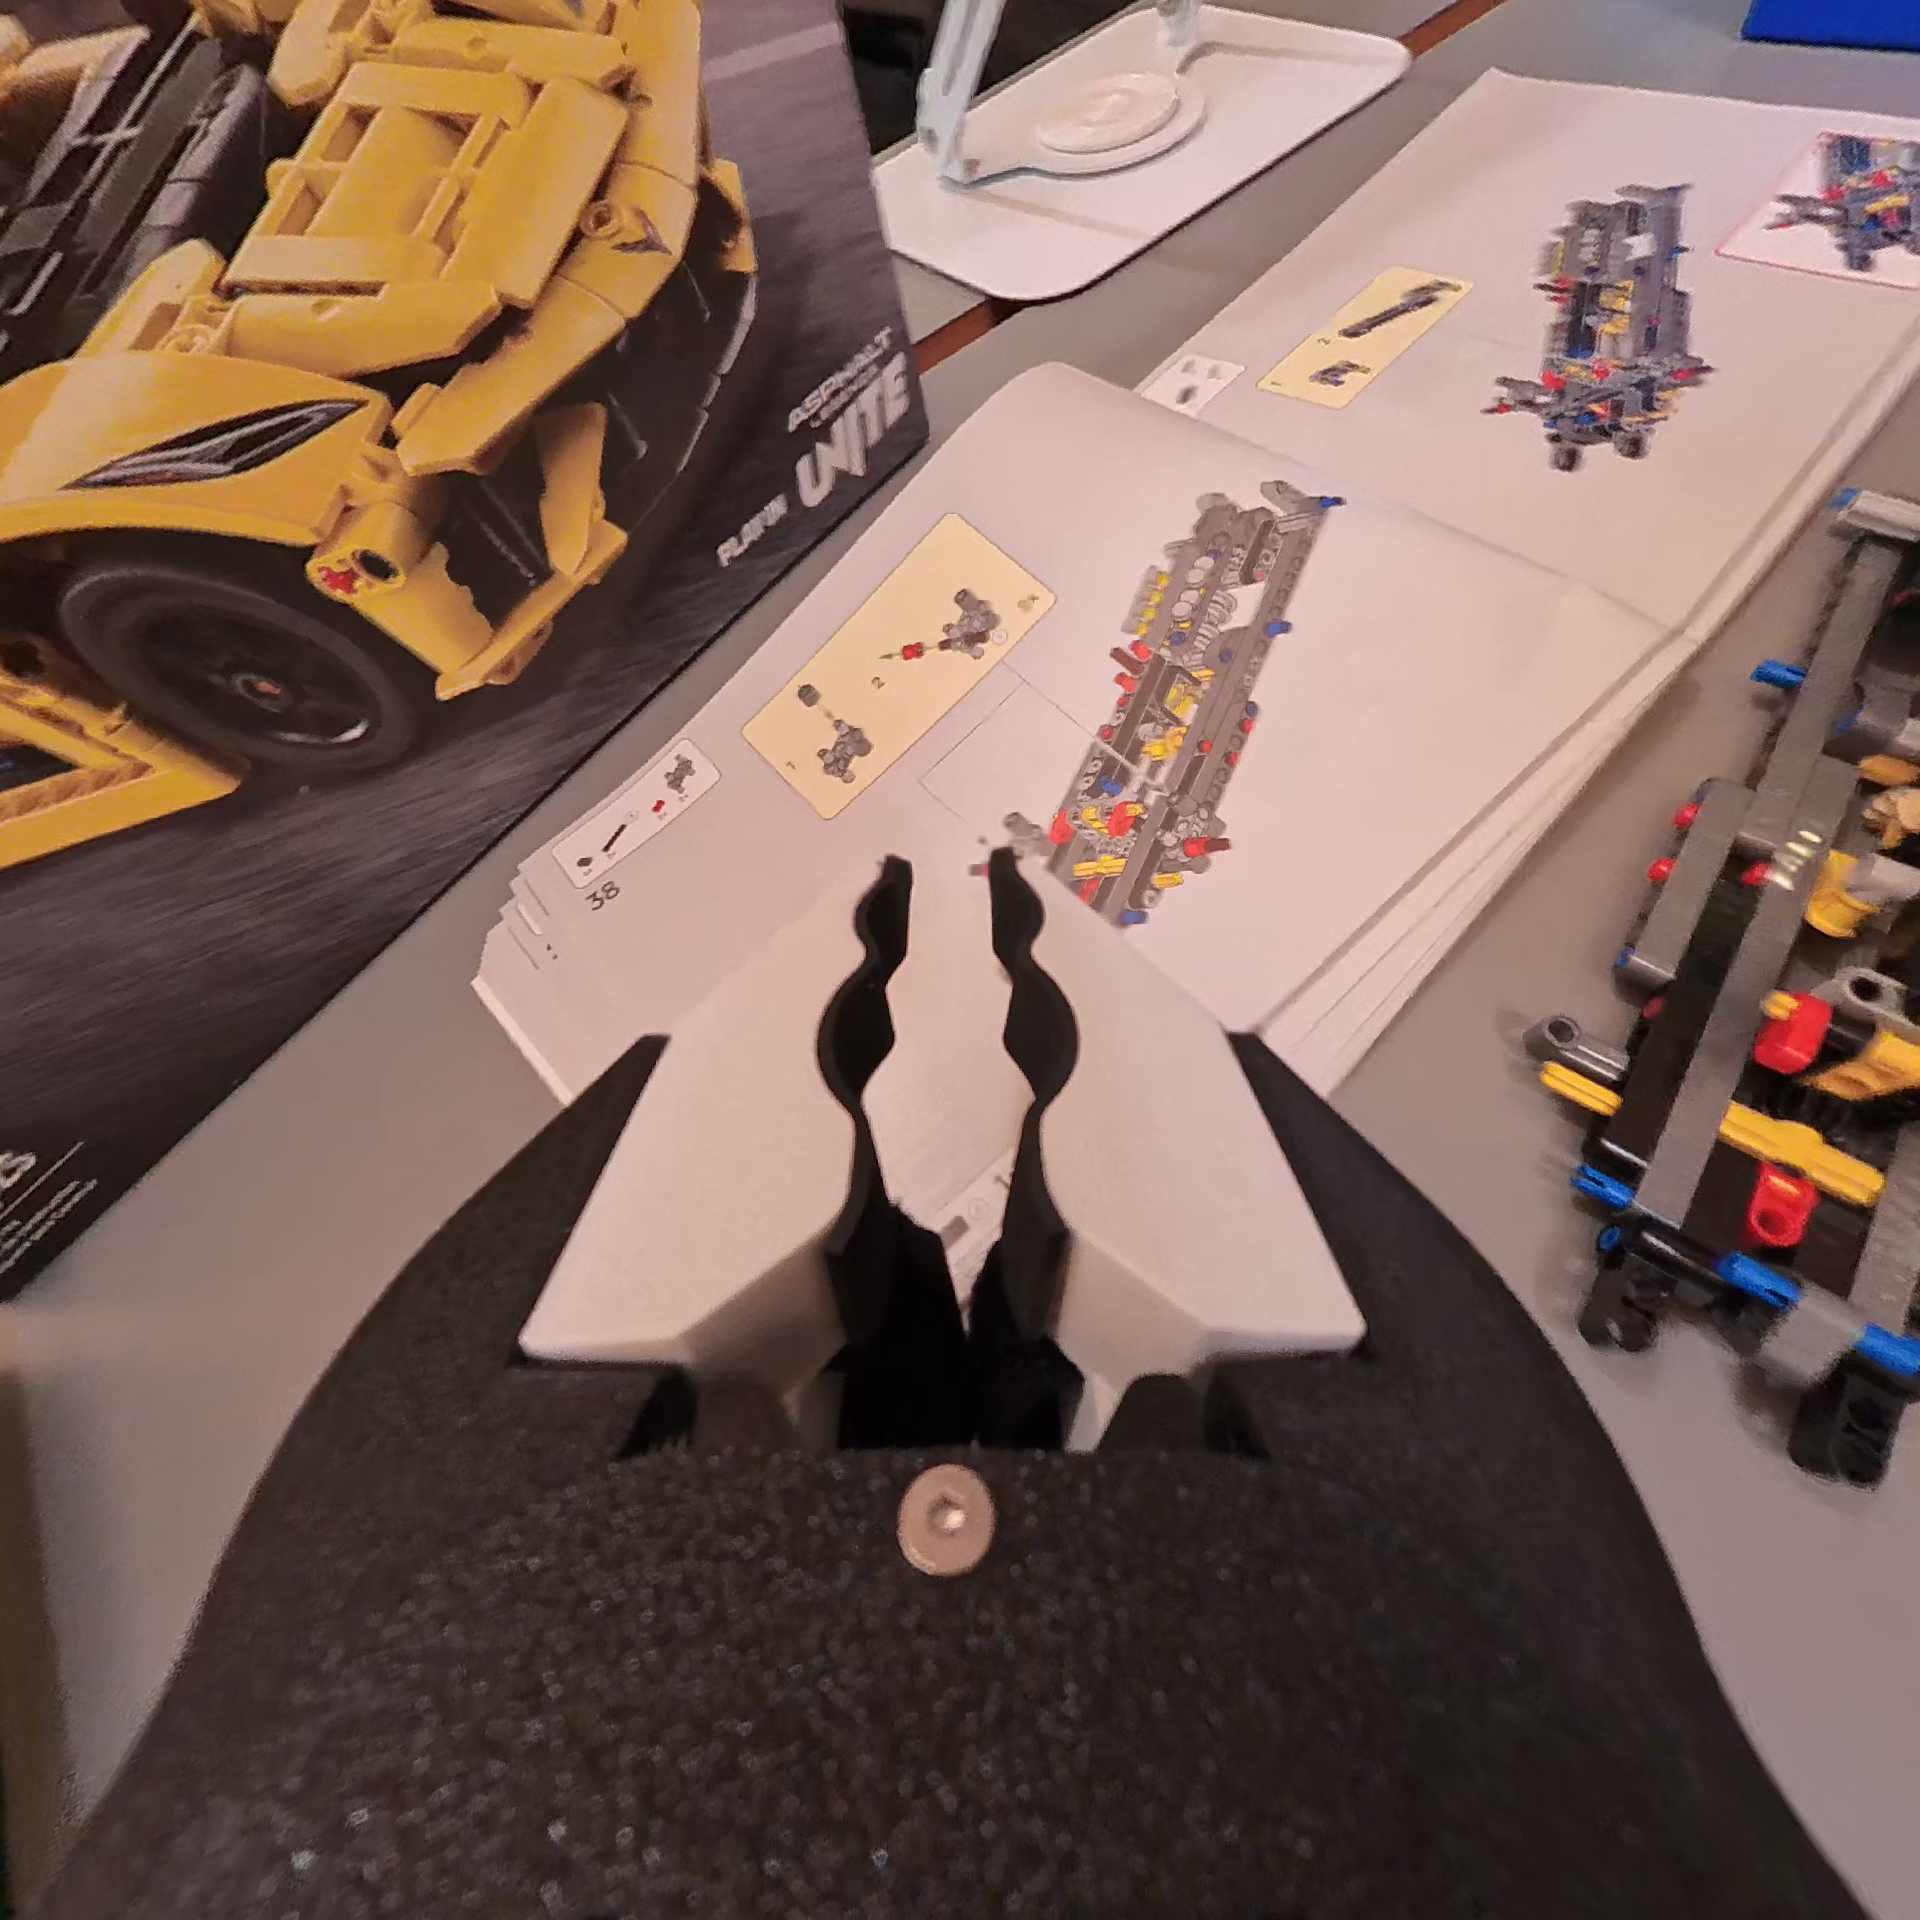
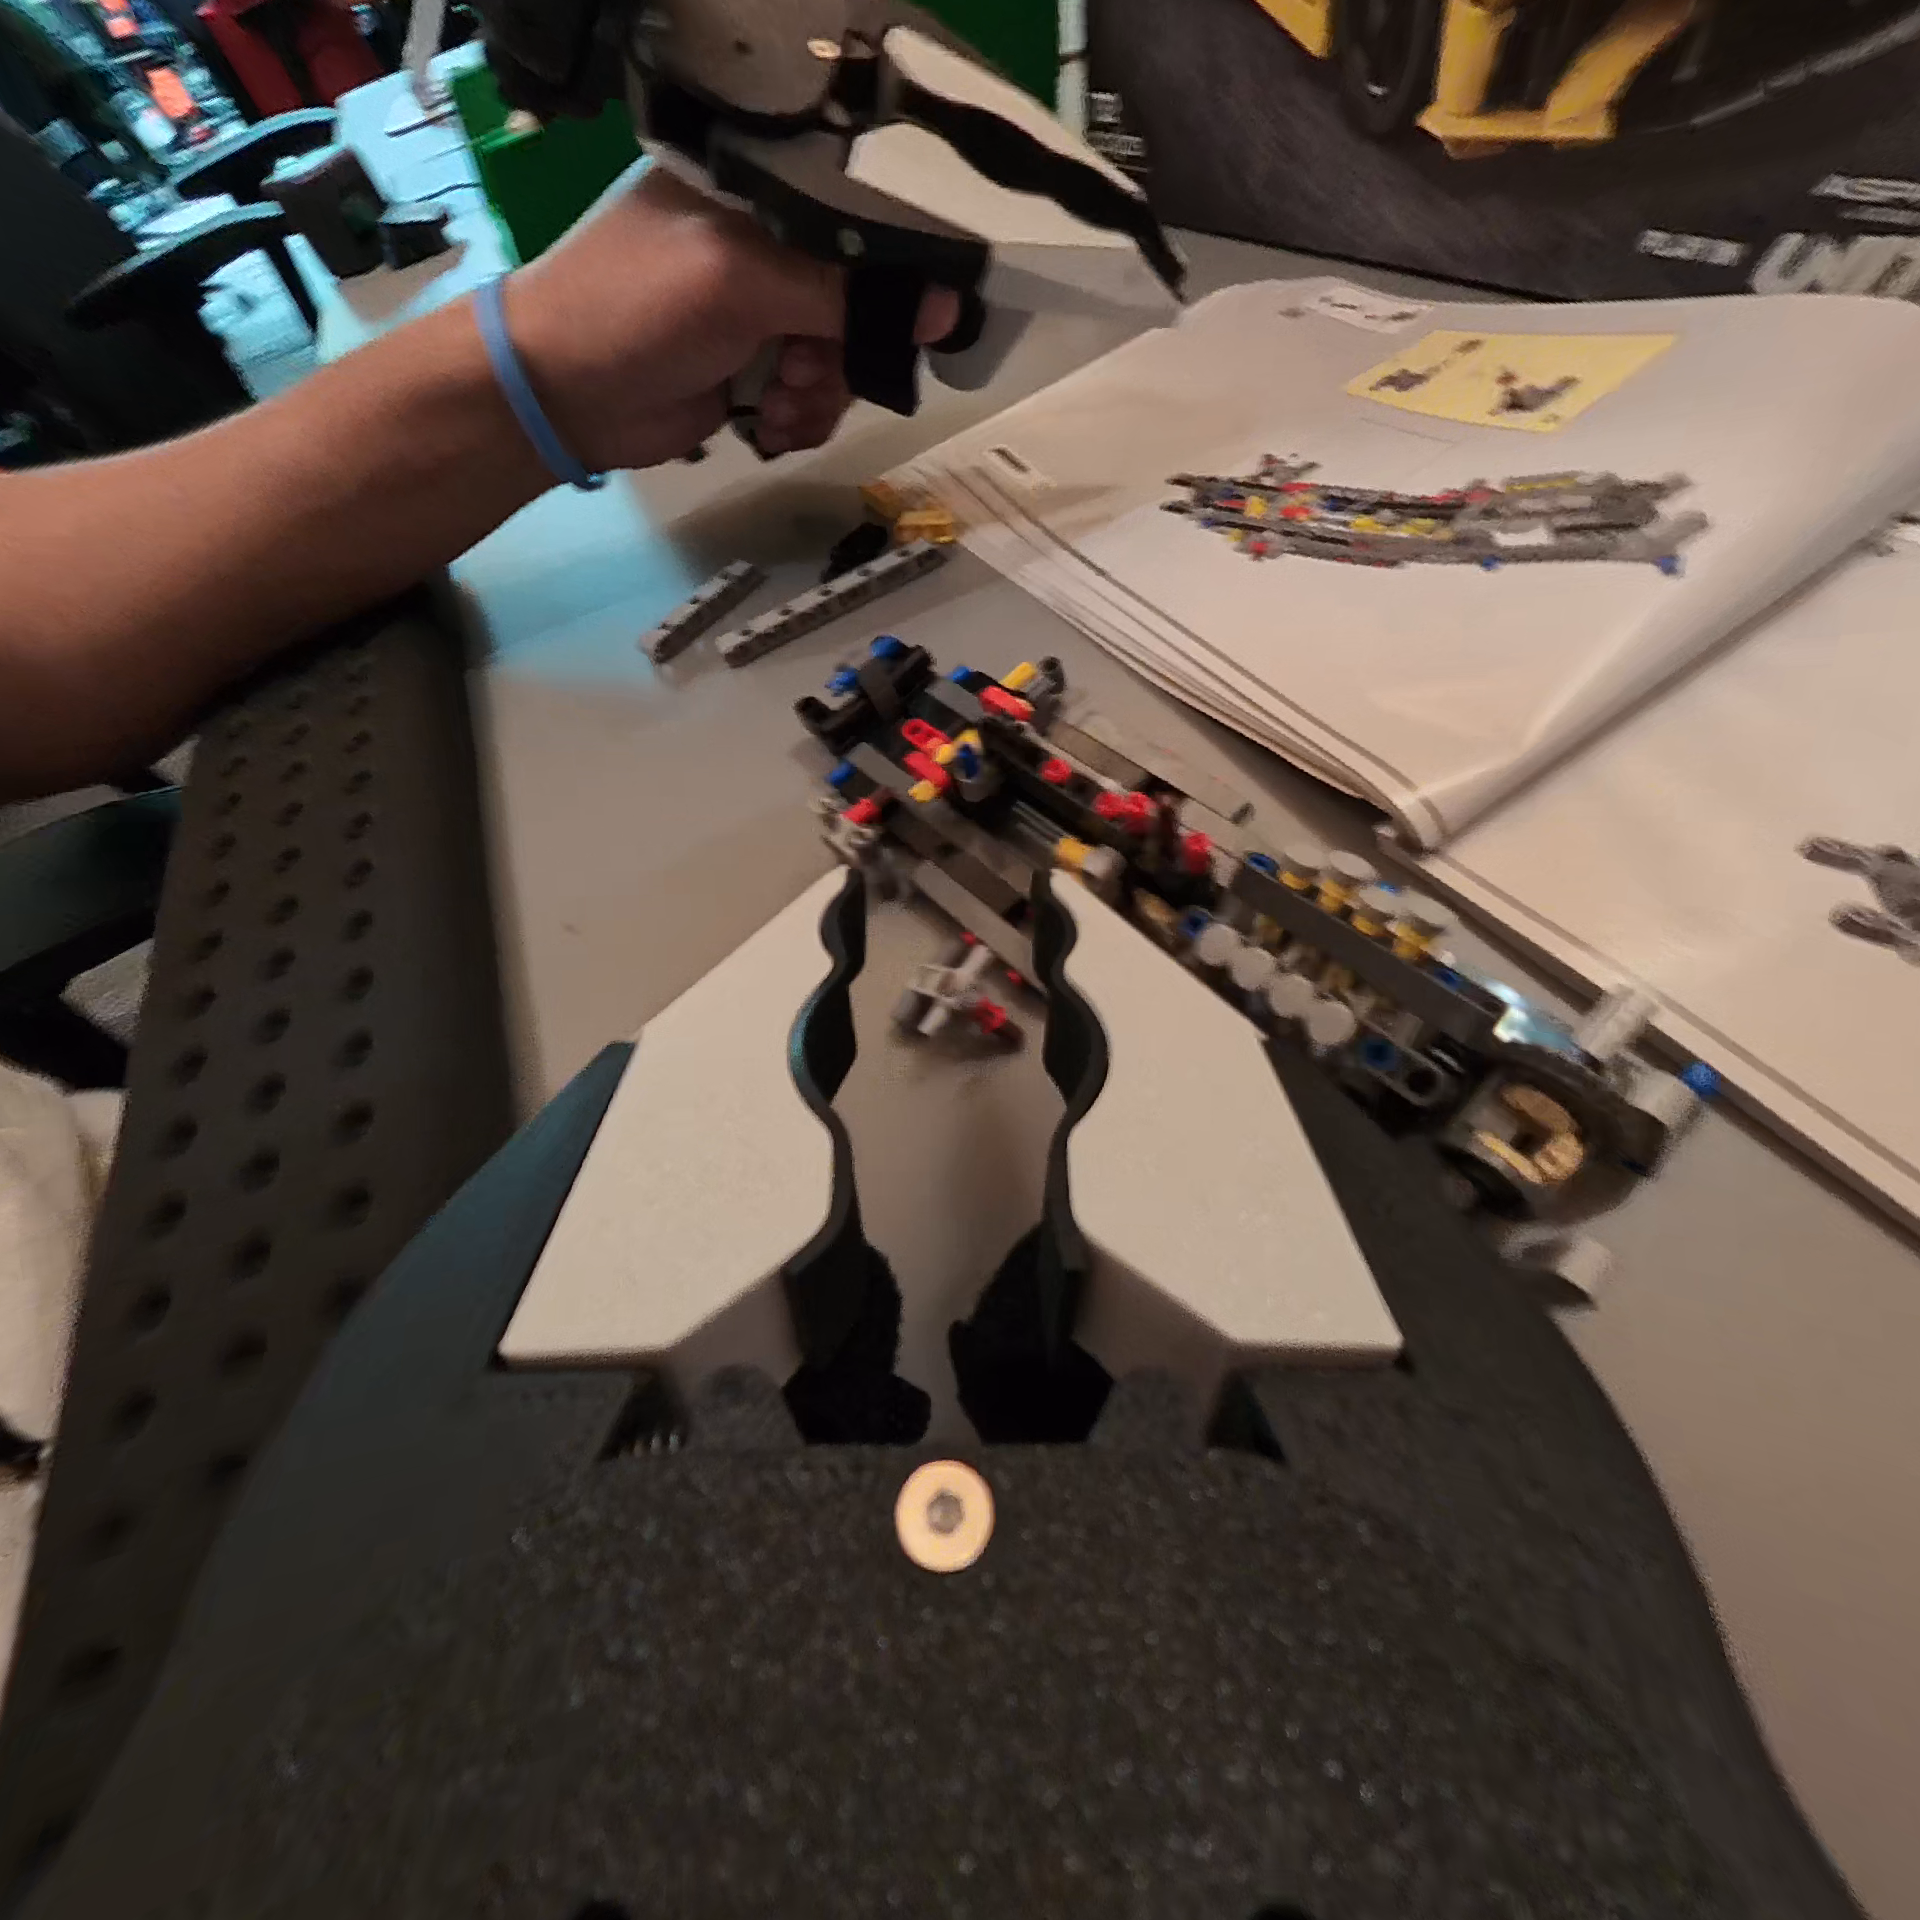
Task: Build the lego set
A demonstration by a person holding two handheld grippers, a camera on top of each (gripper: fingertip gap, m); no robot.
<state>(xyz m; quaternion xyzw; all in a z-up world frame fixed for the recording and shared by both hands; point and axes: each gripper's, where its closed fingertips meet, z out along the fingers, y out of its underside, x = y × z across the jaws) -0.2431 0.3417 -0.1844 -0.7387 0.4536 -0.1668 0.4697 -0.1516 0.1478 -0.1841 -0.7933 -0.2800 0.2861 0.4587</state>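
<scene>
Right wrist view puts the half-built car frame (image 2: 1174, 883) front and centre, lying flat on the grey table (image 2: 644, 831), long and dark, studded with red, blue and yellow pins, one end near the open instruction book (image 2: 1455, 644) and a wheel hub at the near end. Just in front of it, apart from it, sits a small grey piece with red pins (image 2: 951, 997), and that looks to me like the thing to fetch.

The right gripper (image 2: 945, 904) hovers right over that small piece, jaws apart and holding nothing, the piece framed in the gap between them. To do this well, I'd say come down straight, keep the tips clear of the frame's edge, and close on the grey body rather than the red pins, which could twist out. Go gently; the frame could slide on the smooth table.

Further back, two loose grey beams (image 2: 790, 608) and some yellow bits (image 2: 914, 517) lie by the book's corner.

Now the left gripper (image 1: 940, 868): held up over the book, pointing at the printed page, jaws a little apart and empty. From the right wrist view, a hand (image 2: 686, 343) wraps its handle, wrist level, with a blue band (image 2: 525, 384) on it, forearm stretched over the table edge. Behind stands the box with the yellow car (image 1: 364, 416), and a white stand (image 1: 1122, 145) beyond.
</scene>
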